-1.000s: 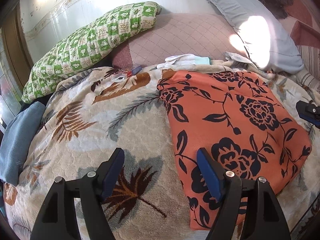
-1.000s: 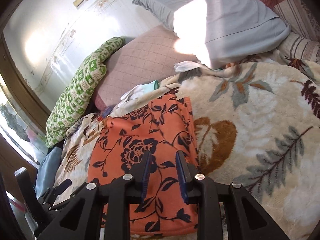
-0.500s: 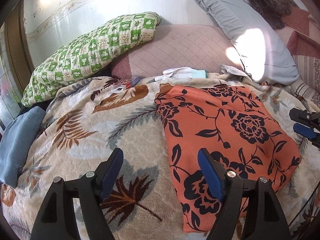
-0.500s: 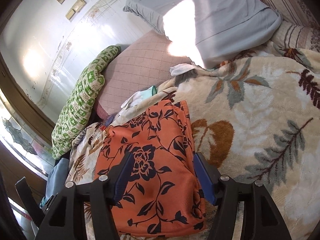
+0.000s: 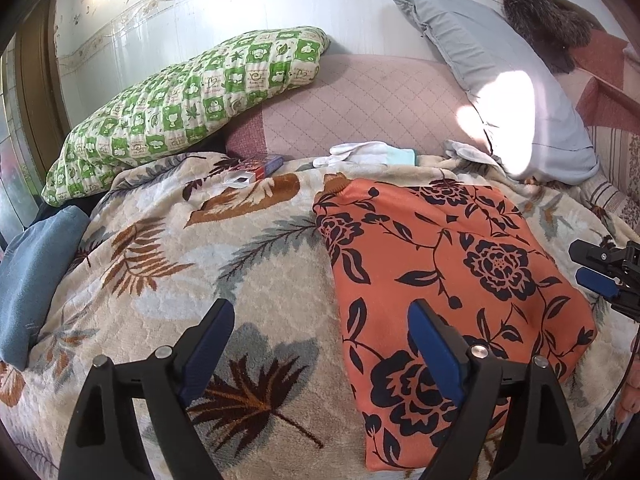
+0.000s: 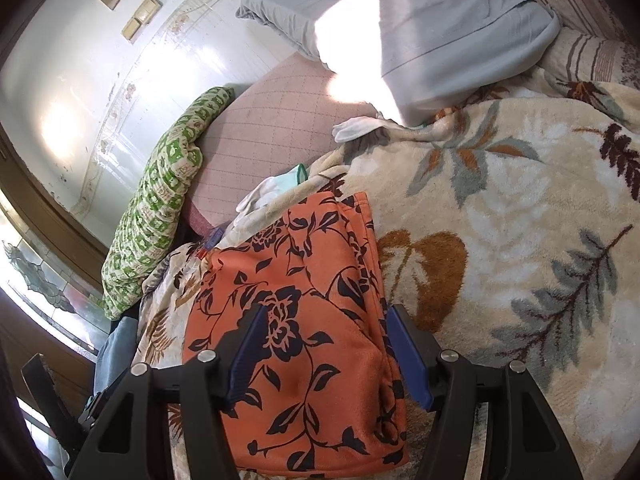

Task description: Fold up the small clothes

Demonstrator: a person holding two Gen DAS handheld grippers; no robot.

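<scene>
An orange garment (image 5: 440,260) with a black flower print lies folded flat on the leaf-patterned blanket (image 5: 180,260). My left gripper (image 5: 319,306) hovers over its near left edge. Its jaws are opening, with only blanket and the cloth's edge beneath them and nothing gripped. In the right wrist view the orange garment (image 6: 304,300) lies under my right gripper (image 6: 327,308), which is open; its pads stand apart from the cloth. The right gripper (image 5: 596,276) also shows at the right edge of the left wrist view, beside the garment.
A green checked pillow (image 5: 192,108) and a grey pillow (image 5: 500,92) lean on the wall behind a pink quilted mat (image 5: 360,100). White gloves (image 5: 360,152) and a small box (image 5: 260,162) lie at the blanket's far edge. A blue cloth (image 5: 32,280) lies at the left.
My right gripper's jaws spread from nearly shut to wide over the orange garment. My left gripper's jaws widened a little. Both hands stayed about where they were.
</scene>
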